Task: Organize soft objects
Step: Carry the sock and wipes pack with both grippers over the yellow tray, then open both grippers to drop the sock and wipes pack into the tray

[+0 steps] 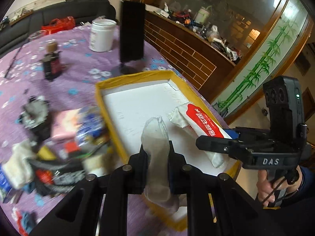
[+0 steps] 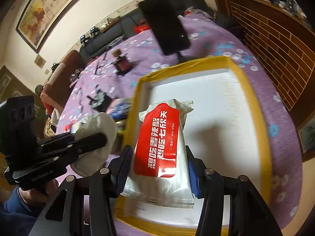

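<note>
Nearest you, the left gripper (image 1: 157, 157) has its fingers pinched on a pale soft pouch (image 1: 156, 149); it runs lengthwise along the fingers and sticks out past the tips over the near edge of the yellow-rimmed tray (image 1: 107, 84). Your right gripper (image 2: 159, 165) has fingers half spread and clamped on the flanks of the wet wipe pack (image 2: 157, 143), long axis also in line with the fingers, pointing at the tray's far edge. The pack sits over the white tray floor near its right edge and looks lifted, though the view is too distorted to be sure. So the right hand is the one further inside the tray. Beyond the tray's left edge, a blurred heap of items (image 1: 59, 141) lies on the purple counter (image 1: 82, 63).
</note>
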Tool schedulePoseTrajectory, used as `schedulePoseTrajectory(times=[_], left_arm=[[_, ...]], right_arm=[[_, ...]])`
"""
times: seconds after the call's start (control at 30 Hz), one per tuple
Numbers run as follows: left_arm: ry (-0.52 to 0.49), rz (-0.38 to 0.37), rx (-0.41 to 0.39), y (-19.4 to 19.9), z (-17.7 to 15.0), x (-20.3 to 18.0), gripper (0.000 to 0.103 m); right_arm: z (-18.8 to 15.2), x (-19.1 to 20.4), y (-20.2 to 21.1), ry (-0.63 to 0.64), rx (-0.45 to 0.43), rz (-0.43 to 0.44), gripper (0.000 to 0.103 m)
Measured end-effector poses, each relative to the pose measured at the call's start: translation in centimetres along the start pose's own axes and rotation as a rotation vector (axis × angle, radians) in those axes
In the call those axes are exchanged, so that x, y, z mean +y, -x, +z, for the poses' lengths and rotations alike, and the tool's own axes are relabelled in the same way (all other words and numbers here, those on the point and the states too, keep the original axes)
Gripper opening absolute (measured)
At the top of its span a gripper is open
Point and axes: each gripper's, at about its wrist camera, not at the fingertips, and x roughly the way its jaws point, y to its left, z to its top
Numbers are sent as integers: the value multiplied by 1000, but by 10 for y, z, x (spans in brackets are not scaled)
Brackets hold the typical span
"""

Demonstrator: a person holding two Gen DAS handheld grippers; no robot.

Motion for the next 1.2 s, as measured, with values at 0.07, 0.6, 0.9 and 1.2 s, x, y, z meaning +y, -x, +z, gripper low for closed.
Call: schedulePoseTrajectory(times=[0.07, 0.6, 0.9, 1.2], left_arm=[[6, 4, 22, -21, 11, -5, 16], [139, 113, 99, -123, 71, 16, 16], [99, 139, 96, -134, 78, 11, 35], [125, 134, 79, -127, 75, 16, 50]], right_arm=[[6, -11, -1, -1, 3, -7, 55], [94, -58, -67, 81, 45, -77, 55], [99, -76, -82, 29, 53, -65, 58], [96, -77, -71, 3, 42, -60, 62]])
